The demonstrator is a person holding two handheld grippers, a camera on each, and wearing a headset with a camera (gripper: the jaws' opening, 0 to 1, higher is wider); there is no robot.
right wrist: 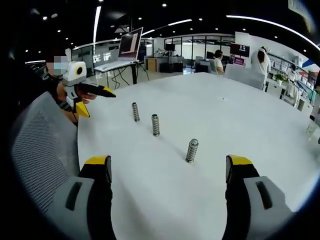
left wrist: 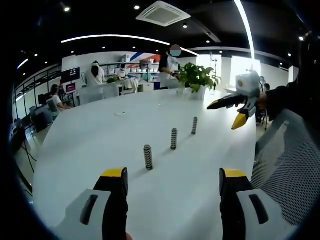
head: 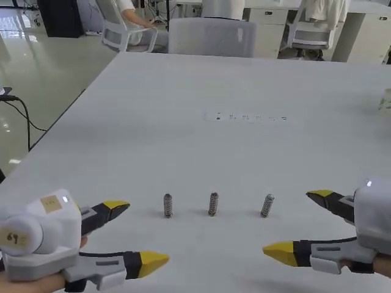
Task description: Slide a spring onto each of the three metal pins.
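Three metal pins stand upright in a row on the white table [head: 201,140], each with a coiled spring around it: left spring [head: 168,206], middle spring [head: 213,204], right spring [head: 267,206]. The same row appears in the left gripper view, nearest spring [left wrist: 148,157], and in the right gripper view, nearest spring [right wrist: 192,150]. My left gripper [head: 139,235] is open at the near left, empty. My right gripper [head: 299,223] is open at the near right, also empty. Each gripper sits short of the row, touching nothing.
A faint strip of small marks [head: 247,116] lies farther back on the table. Office chairs [head: 211,36] stand at the far edge. A mesh chair back [left wrist: 285,160] is beside the table's near side. A person [head: 131,12] sits beyond the table.
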